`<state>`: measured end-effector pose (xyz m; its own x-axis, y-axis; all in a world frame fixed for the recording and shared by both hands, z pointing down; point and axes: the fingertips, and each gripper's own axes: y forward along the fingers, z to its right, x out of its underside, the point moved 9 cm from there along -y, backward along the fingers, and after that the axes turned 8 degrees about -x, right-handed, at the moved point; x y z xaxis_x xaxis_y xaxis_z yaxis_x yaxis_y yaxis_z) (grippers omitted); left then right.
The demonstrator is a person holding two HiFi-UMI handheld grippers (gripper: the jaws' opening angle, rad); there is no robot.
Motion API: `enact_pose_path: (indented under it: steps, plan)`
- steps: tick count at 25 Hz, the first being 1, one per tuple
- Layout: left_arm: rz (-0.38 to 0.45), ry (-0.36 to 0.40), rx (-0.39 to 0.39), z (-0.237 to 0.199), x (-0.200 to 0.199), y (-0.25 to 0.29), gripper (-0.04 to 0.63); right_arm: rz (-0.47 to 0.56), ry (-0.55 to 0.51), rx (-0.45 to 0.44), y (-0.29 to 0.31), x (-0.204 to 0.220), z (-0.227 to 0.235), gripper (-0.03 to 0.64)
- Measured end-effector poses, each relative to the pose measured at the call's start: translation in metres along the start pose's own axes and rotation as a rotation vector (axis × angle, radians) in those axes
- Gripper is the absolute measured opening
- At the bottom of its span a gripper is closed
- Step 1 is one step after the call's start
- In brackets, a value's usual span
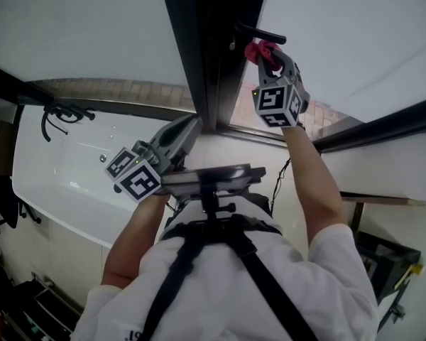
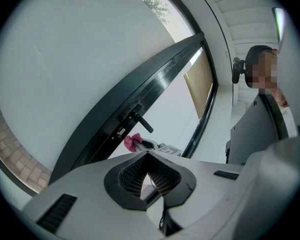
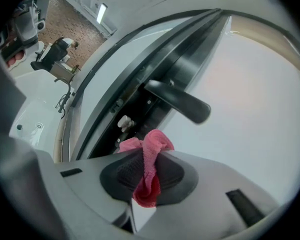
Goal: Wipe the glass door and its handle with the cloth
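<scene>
Left gripper (image 1: 190, 125): jaws together, nothing between them, held low and well apart from the handle (image 3: 179, 102). Right gripper (image 1: 271, 61): jaws clamped on the pink cloth (image 3: 149, 156) (bunched, protruding past the tips). The cloth sits just below the dark handle of the glass door (image 1: 341, 34), not touching it.

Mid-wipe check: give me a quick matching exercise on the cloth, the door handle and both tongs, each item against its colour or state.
Items:
1. cloth
2. door handle
3. left tongs
4. right tongs

States:
A. shut, nothing between them
B. black lever, nothing gripping it
C. pink, bunched up
D. clamped on fabric, just short of the lever

Pairs: 1-C, 2-B, 3-A, 4-D
</scene>
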<state>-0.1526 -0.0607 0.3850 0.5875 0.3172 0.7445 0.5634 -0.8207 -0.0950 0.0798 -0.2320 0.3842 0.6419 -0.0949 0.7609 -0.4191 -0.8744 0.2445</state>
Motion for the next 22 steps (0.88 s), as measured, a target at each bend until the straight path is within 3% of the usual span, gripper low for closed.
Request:
enact_pose_path:
  steps: [3, 6, 11, 17, 22]
  plan:
    - [-0.019, 0.041, 0.01, -0.01, 0.004, -0.001, 0.002, -0.013, 0.034, 0.033, -0.008, 0.012, 0.006, 0.051]
    - [-0.022, 0.047, -0.004, -0.004, 0.001, 0.006, 0.002, 0.001, 0.132, 0.071, -0.014, 0.025, 0.008, 0.051]
    - [-0.05, 0.051, 0.004, -0.003, 0.0, 0.011, 0.002, 0.079, 0.231, 0.094, -0.018, 0.01, 0.009, 0.051]
    - [-0.087, 0.068, 0.024, -0.005, 0.0, 0.014, 0.002, 0.138, 0.246, 0.108, -0.009, -0.017, -0.003, 0.051]
    - [-0.122, 0.079, 0.079, -0.016, 0.005, 0.014, 0.002, 0.095, 0.199, 0.131, -0.004, -0.023, -0.009, 0.051]
